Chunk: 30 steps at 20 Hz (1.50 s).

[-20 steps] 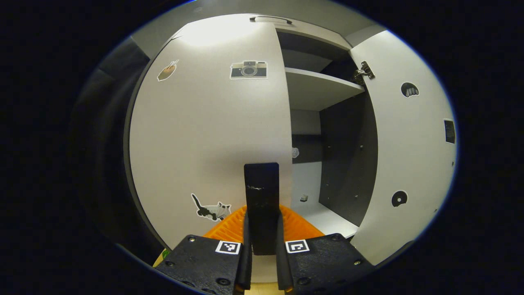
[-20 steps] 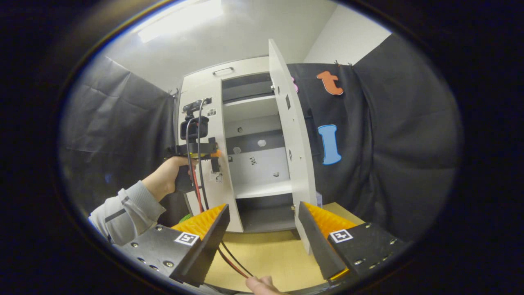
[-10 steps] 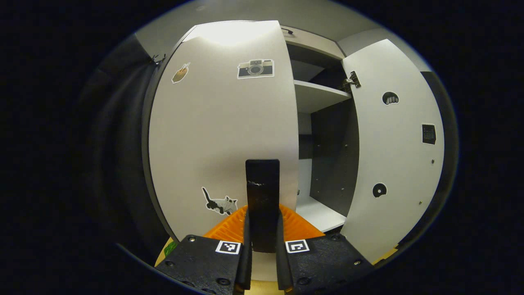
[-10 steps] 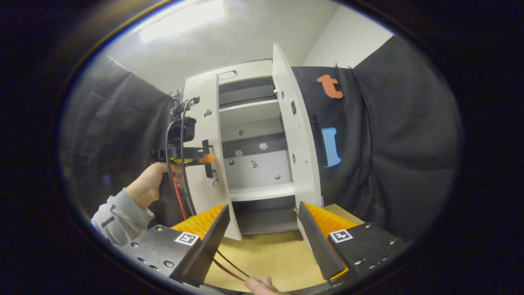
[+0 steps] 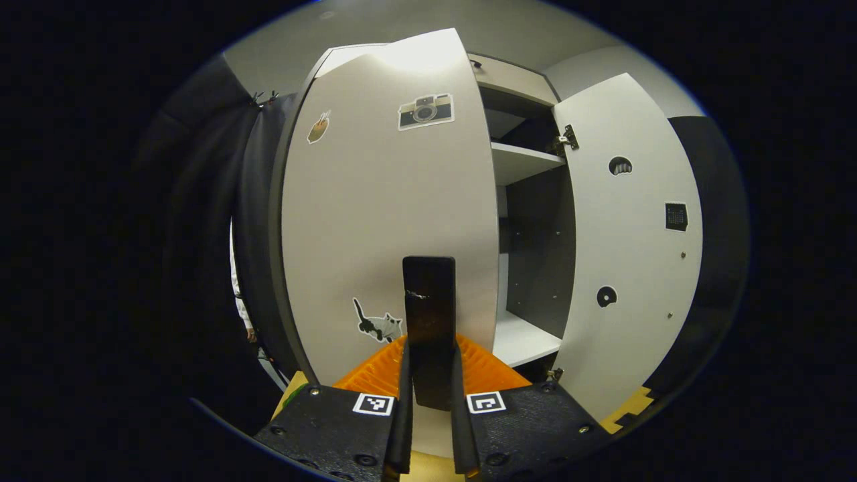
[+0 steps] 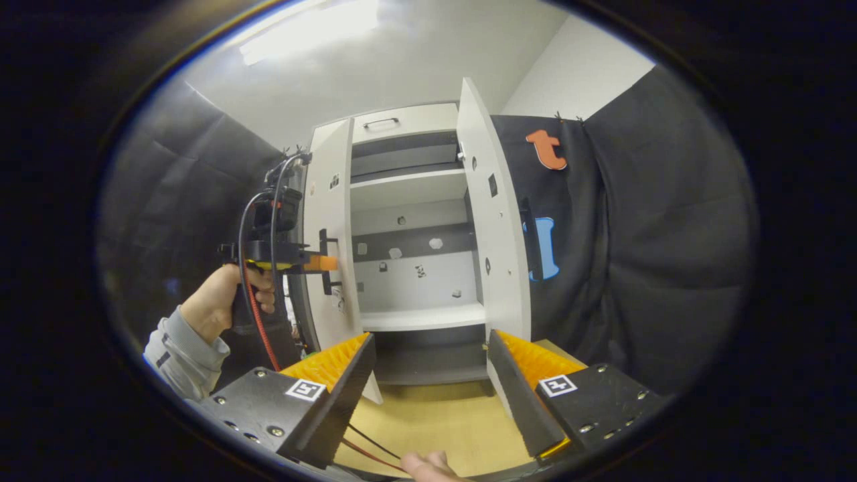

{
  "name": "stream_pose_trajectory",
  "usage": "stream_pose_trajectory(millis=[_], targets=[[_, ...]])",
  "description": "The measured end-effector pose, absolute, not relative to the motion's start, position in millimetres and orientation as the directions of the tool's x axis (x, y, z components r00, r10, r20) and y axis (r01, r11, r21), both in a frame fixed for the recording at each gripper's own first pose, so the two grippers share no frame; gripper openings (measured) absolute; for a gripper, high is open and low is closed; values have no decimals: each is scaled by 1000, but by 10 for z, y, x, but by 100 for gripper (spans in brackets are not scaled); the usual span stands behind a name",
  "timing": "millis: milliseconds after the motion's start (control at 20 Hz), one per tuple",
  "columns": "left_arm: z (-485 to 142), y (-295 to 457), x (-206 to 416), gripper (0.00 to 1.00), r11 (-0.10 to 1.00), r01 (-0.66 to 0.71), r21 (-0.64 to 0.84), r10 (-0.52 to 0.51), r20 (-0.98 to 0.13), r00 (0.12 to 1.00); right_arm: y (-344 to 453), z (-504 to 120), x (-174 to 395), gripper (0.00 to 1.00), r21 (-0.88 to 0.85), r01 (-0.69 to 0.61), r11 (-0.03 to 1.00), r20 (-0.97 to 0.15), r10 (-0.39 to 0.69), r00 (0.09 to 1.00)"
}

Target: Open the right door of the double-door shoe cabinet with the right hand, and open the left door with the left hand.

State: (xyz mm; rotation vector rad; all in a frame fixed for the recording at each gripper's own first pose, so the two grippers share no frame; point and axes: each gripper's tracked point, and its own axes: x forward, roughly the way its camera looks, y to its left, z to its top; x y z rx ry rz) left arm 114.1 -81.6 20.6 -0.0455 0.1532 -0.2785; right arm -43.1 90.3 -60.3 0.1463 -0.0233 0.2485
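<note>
The white shoe cabinet (image 6: pixel 415 201) stands with both doors swung out. In the left gripper view, my left gripper (image 5: pixel 428 365) is shut on the black vertical handle (image 5: pixel 428 301) of the left door (image 5: pixel 381 221), which carries camera and cat stickers. The right door (image 5: pixel 629 234) hangs open beside it. In the right gripper view, a hand (image 6: pixel 221 301) holds the left gripper (image 6: pixel 321 263) against the left door (image 6: pixel 331 227). My right gripper (image 6: pixel 430 343) is open and holds nothing, a short way in front of the cabinet. The right door (image 6: pixel 492 234) stands edge-on above its right finger.
White shelves (image 6: pixel 422 318) and dark inner walls show inside the cabinet. Black cloth (image 6: pixel 636 254) hangs on both sides. The floor (image 6: pixel 435 422) is tan wood, with a red cable (image 6: pixel 361 452) and a fingertip (image 6: pixel 422 462) at the bottom.
The left door has swung farther out, drawn by my left gripper on its handle. The right door stays open. My right gripper remains open and has hardly moved.
</note>
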Motion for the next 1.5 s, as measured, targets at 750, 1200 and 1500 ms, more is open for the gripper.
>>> stream_pose_trajectory(millis=[750, 1200, 1500], targets=[[237, -227, 762, 21, 963, 268, -19, -268, -116, 956, 1187, -664, -441, 100, 112, -257, 960, 30, 255, 966], [250, 279, 615, 18, 968, 249, -18, -250, -89, 964, 1245, -767, -386, 100, 132, -255, 958, 12, 256, 967], [226, 714, 619, 13, 980, 193, 48, -188, -82, 979, 1413, -838, -337, 100, 122, -270, 955, 0, 272, 962]])
